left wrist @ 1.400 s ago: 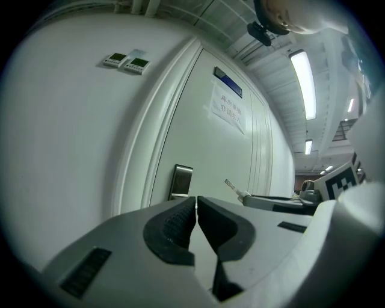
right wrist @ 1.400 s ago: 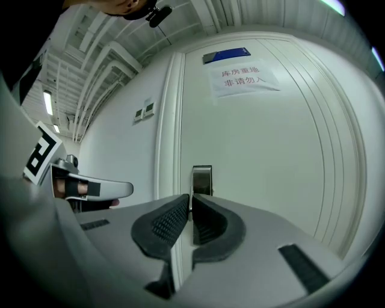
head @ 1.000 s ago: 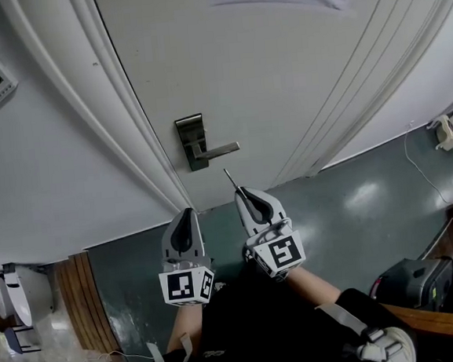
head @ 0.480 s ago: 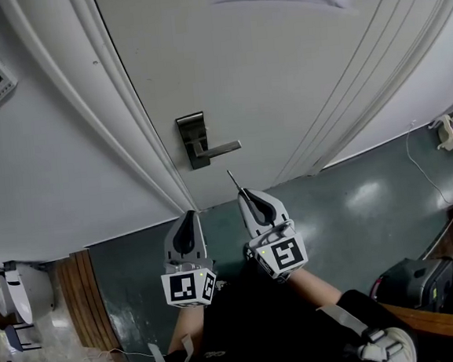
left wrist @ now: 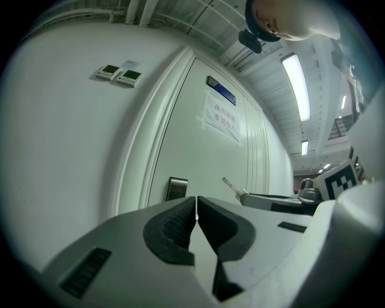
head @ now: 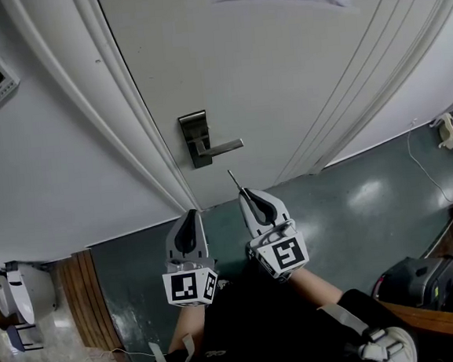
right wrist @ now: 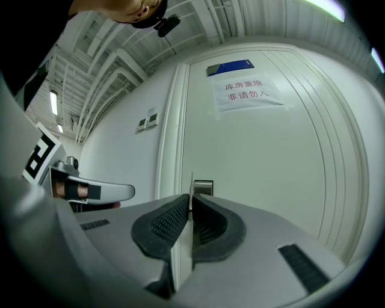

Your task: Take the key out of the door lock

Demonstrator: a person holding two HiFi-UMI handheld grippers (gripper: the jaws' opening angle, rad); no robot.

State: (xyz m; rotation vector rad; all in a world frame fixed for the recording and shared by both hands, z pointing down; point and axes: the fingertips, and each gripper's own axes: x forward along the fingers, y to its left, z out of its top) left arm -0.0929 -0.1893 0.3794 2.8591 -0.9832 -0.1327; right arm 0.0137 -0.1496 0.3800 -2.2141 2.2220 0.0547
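Right gripper level, jaws pinching key

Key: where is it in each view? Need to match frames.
Head view: centre, key sticks out of the right gripper, below the lock plate and clear of it.
Left gripper view: right of centre, key slanting up-left, right of the lock plate.
Right gripper view: centre, key edge-on between the fingers, in front of the lock plate.
Shared landmark: lock plate.
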